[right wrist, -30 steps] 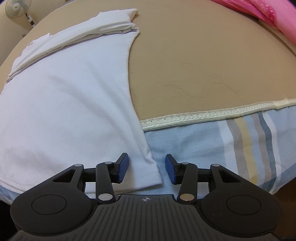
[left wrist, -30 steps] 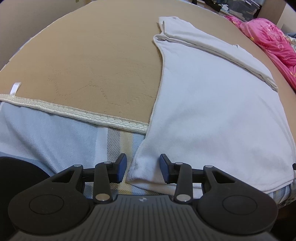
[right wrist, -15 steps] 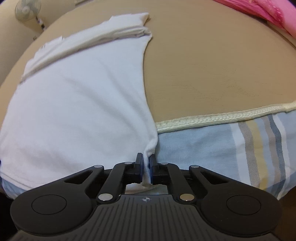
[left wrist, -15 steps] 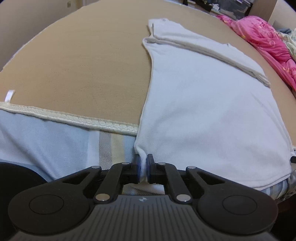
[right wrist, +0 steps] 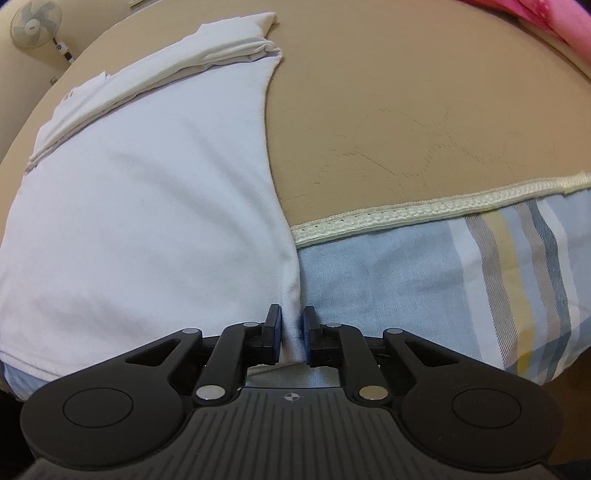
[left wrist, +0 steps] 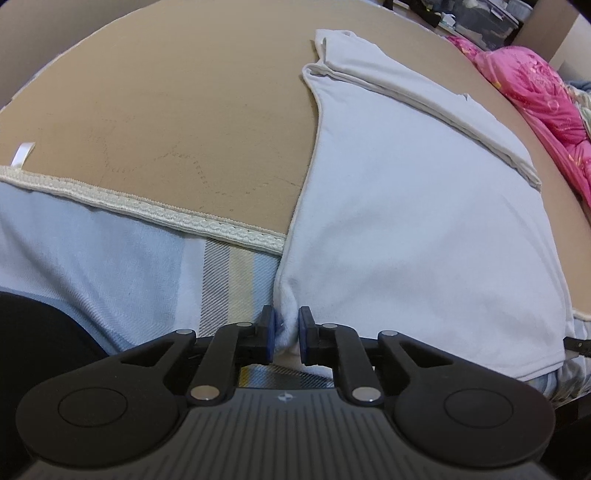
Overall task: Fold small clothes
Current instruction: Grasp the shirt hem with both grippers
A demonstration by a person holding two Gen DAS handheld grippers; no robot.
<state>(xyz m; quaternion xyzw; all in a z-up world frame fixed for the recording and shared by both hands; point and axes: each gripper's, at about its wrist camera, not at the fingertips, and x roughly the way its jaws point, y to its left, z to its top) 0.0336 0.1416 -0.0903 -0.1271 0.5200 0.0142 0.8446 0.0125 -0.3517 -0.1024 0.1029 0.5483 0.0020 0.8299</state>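
Note:
A white garment [left wrist: 424, 221] lies flat on a tan mat [left wrist: 184, 110], its far part folded over into a thick band [left wrist: 424, 96]. My left gripper [left wrist: 287, 334] has the garment's near left corner bunched between its blue pads; the jaws are opening slightly but still press the cloth. In the right wrist view the same garment [right wrist: 147, 203] fills the left side. My right gripper [right wrist: 293, 338] pinches the near right corner in the same way, its jaws also opening a little. Both corners hang over the mat's near edge onto the striped sheet [right wrist: 406, 273].
The mat's cream braided border [left wrist: 147, 214] runs across the striped blue sheet [left wrist: 110, 273]. A pink quilt [left wrist: 535, 92] lies at the far right of the bed. A wall fan [right wrist: 35, 24] shows at the top left of the right wrist view.
Both grippers went from open, astride the garment's near corners, to closed on them, bunching the cloth. Since half a second ago the pads stand slightly wider apart.

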